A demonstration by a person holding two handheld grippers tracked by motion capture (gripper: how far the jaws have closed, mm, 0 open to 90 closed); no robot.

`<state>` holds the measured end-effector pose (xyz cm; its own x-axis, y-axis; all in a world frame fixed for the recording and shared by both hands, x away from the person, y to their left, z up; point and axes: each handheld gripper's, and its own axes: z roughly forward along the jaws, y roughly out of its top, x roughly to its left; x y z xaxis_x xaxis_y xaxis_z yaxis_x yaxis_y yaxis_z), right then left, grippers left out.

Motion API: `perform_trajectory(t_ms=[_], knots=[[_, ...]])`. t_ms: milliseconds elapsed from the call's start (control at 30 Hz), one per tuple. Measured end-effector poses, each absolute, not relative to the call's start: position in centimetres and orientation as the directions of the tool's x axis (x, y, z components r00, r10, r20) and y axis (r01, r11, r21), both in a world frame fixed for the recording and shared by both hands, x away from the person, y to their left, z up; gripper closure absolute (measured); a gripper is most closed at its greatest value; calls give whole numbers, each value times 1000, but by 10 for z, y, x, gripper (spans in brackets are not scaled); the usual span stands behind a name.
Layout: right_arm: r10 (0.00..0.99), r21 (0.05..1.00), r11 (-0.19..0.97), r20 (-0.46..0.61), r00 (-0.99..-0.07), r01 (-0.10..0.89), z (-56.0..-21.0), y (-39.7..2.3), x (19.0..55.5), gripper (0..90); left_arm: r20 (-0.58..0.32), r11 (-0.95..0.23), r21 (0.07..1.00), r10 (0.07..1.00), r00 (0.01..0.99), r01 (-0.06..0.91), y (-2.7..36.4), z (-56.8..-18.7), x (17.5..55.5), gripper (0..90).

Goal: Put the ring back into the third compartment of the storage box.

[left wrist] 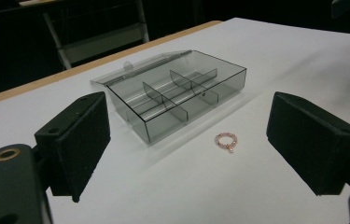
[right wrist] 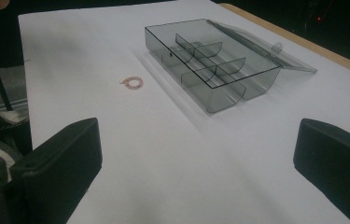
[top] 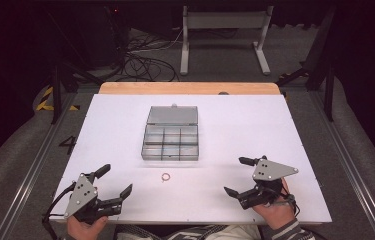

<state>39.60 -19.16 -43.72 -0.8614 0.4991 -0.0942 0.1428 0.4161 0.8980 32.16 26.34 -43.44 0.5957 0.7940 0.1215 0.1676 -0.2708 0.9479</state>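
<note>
Both the left gripper and the right gripper stand wide, empty. The ring lies ahead between the left jaws, flat on the table, just short of the open box. Approach low, pinch across its band.

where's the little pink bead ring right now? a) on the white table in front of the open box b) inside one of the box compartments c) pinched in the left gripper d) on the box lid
a: the bead ring lies on the bare white table, just on the person's side of the open clear box, apart from it and from both open grippers.
</note>
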Motion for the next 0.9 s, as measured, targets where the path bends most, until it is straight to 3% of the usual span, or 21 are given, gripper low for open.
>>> perform_trajectory(t_ms=[267, 567, 900], knots=[[491, 894, 421, -83, -867, 153, -436, -192, 397, 43, 171, -302, 943, 801, 573, 141, 263, -435, 320, 142], [483, 895, 419, -76, -873, 153, -434, -190, 397, 47, 104, -267, 947, 785, 611, 181, 267, -432, 319, 147], [472, 894, 420, -71, -879, 153, -431, -187, 399, 51, 139, -290, 943, 788, 600, 162, 266, -433, 317, 149]])
